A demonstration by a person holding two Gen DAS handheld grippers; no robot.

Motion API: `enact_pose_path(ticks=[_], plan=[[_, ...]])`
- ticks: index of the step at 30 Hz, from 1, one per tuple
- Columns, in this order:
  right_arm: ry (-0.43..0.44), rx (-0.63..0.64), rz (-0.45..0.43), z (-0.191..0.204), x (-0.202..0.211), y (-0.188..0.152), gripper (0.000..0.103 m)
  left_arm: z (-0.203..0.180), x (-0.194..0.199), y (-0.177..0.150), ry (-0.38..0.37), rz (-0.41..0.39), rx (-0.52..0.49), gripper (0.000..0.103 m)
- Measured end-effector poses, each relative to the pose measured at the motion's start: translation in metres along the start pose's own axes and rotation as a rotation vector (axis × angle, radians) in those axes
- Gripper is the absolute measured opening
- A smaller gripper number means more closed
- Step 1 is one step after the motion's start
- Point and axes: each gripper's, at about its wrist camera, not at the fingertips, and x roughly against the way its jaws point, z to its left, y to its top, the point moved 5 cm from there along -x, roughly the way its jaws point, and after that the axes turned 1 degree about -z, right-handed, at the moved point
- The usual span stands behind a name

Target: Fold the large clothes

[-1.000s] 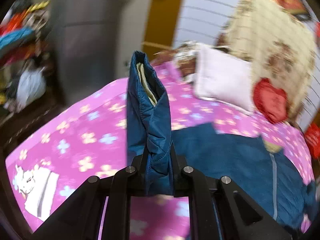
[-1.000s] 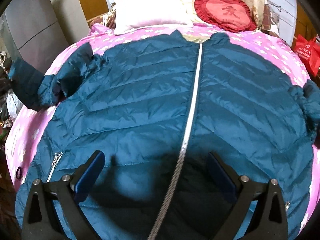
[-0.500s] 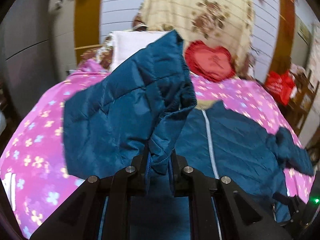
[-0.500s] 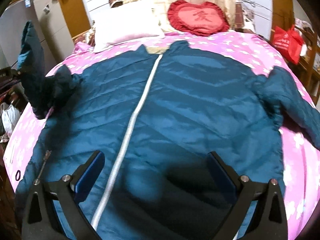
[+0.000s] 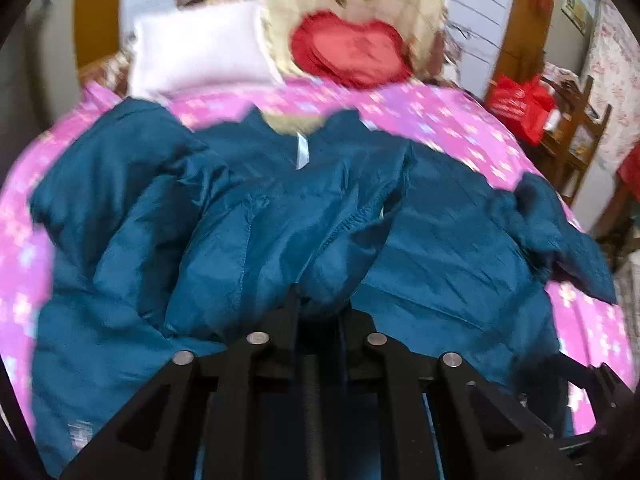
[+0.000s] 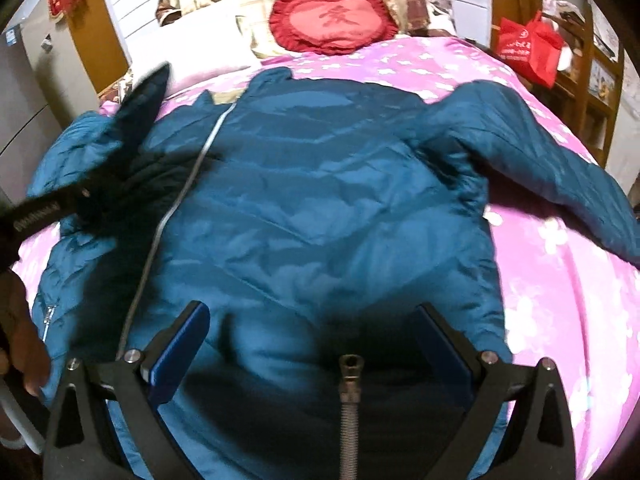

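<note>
A large teal quilted jacket [image 6: 320,208] lies face up on the pink bed, zipper [image 6: 172,208] running down its left half. My left gripper [image 5: 320,304] is shut on the jacket's left sleeve [image 5: 288,232] and holds it laid across the jacket's chest. The left gripper also shows as a dark blur in the right wrist view [image 6: 120,148]. My right gripper [image 6: 320,344] is open and empty, low over the jacket's hem. The right sleeve [image 6: 540,168] lies spread out to the right on the bedspread.
The pink flowered bedspread [image 6: 560,280] covers the bed. A white pillow [image 5: 200,52] and a red heart cushion [image 6: 332,20] lie at the head. A red bag [image 6: 528,52] and wooden shelves [image 5: 576,136] stand at the right. A grey cabinet [image 6: 24,92] stands left.
My left gripper has swung the left sleeve from out over the bed's left side inward and down onto the jacket's front. My right gripper has stayed open and shifted toward the right half.
</note>
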Motion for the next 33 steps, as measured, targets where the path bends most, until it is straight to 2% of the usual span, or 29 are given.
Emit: enact_pose_path(ticks=[2,4,6,8,10,11,12,14,16,17,19,21,22,23,24,26,28,29,33], plan=[[-0.016,-0.013,0.001,-0.008,0.000,0.000,0.103,-0.007,-0.013,-0.007,-0.065,0.057,0.013,0.000],[-0.026,-0.039,0.004,-0.017,0.000,0.000,0.103,-0.015,-0.015,-0.012,-0.136,0.102,0.016,0.007],[-0.024,-0.066,0.007,-0.022,0.001,0.001,0.103,-0.018,-0.003,-0.011,-0.204,0.096,0.014,0.022],[-0.011,-0.080,0.005,-0.021,0.002,0.004,0.103,-0.020,0.019,-0.008,-0.280,0.076,0.017,0.032],[0.011,-0.085,-0.003,-0.018,0.002,0.008,0.103,-0.019,0.042,-0.006,-0.341,0.060,0.003,0.039],[0.028,-0.092,-0.003,-0.015,0.002,0.011,0.103,-0.016,0.052,-0.006,-0.348,0.048,-0.010,0.041],[0.047,-0.100,-0.002,-0.011,0.001,0.014,0.103,-0.013,0.062,-0.007,-0.336,0.033,-0.029,0.041],[0.101,-0.125,-0.001,-0.003,-0.002,0.020,0.103,0.004,0.084,-0.008,-0.244,-0.015,-0.075,0.041],[0.152,-0.160,0.008,0.006,-0.008,0.027,0.103,0.027,0.096,-0.011,-0.114,-0.058,-0.097,0.041],[0.171,-0.177,0.018,0.011,-0.014,0.032,0.103,0.045,0.099,-0.010,-0.016,-0.078,-0.096,0.041],[0.193,-0.192,0.027,0.022,-0.028,0.043,0.103,0.083,0.097,-0.011,0.149,-0.099,-0.057,0.041],[0.206,-0.196,0.040,0.035,-0.047,0.054,0.103,0.119,0.090,-0.011,0.240,-0.098,0.020,0.041],[0.224,-0.194,0.045,0.042,-0.057,0.058,0.100,0.132,0.087,-0.012,0.256,-0.090,0.055,0.041],[0.237,-0.189,0.053,0.047,-0.066,0.062,0.089,0.151,0.082,-0.014,0.264,-0.078,0.117,0.041],[0.251,-0.176,0.060,0.054,-0.074,0.064,0.064,0.166,0.079,-0.015,0.260,-0.072,0.168,0.041],[0.278,-0.123,0.074,0.069,-0.086,0.068,0.033,0.195,0.076,-0.019,0.242,-0.079,0.280,0.041],[0.306,-0.096,0.073,0.076,-0.084,0.074,0.022,0.213,0.075,-0.022,0.227,-0.093,0.357,0.041],[0.287,-0.054,0.053,0.078,-0.079,0.082,0.017,0.220,0.073,-0.024,0.218,-0.092,0.390,0.041],[0.141,0.042,-0.066,0.062,-0.056,0.111,0.014,0.232,0.063,-0.031,0.198,-0.065,0.434,0.041]])
